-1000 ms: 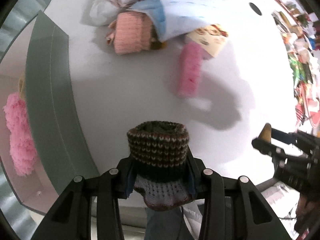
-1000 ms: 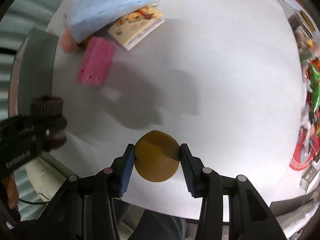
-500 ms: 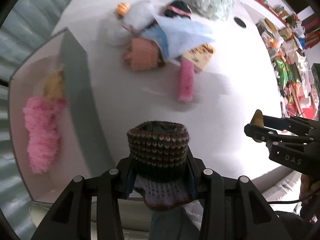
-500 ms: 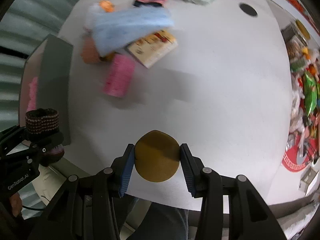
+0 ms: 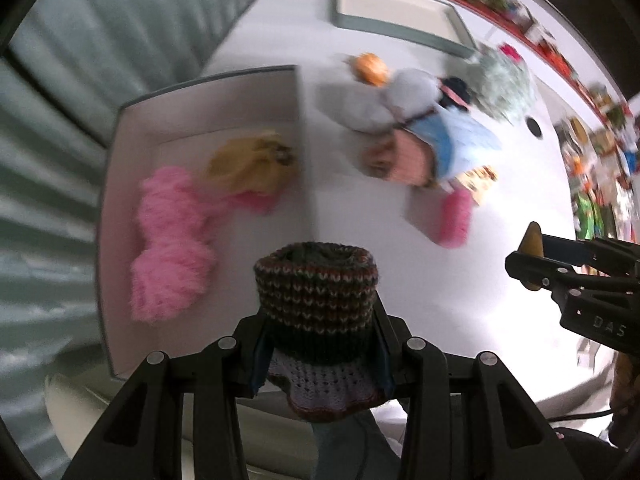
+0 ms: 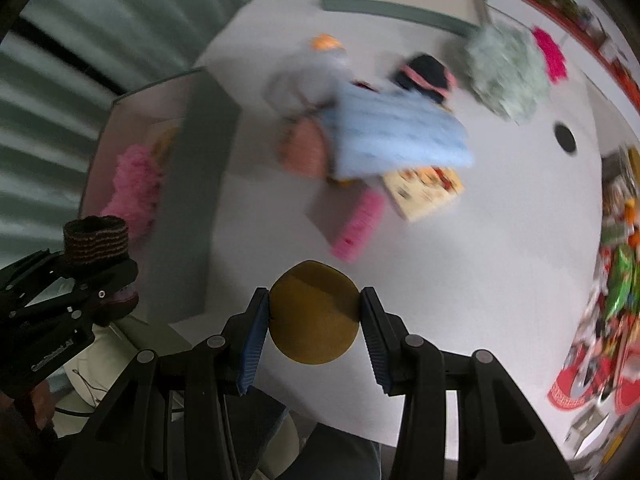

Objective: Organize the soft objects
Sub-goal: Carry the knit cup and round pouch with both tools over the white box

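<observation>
Left hand-held gripper [image 5: 318, 354] clamps an upright brown striped knitted roll [image 5: 316, 280]; right hand-held gripper [image 6: 314, 330] grips a mustard-yellow round pad [image 6: 313, 312]; grey-walled tray [image 5: 120, 216] at frame left holds pink fluff [image 5: 168, 248].

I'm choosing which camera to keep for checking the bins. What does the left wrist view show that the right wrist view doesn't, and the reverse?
Only the left wrist view: the near box's floor, where a yellow fluffy item lies beside the pink fluffy item.

Only the right wrist view: a bright magenta item past the pale green fluffy ball, and the flat round face of the mustard-brown disc shut in the right gripper.

Both: the left gripper shut on a striped knit piece, the far tray, and the blue cloth pile.
</observation>
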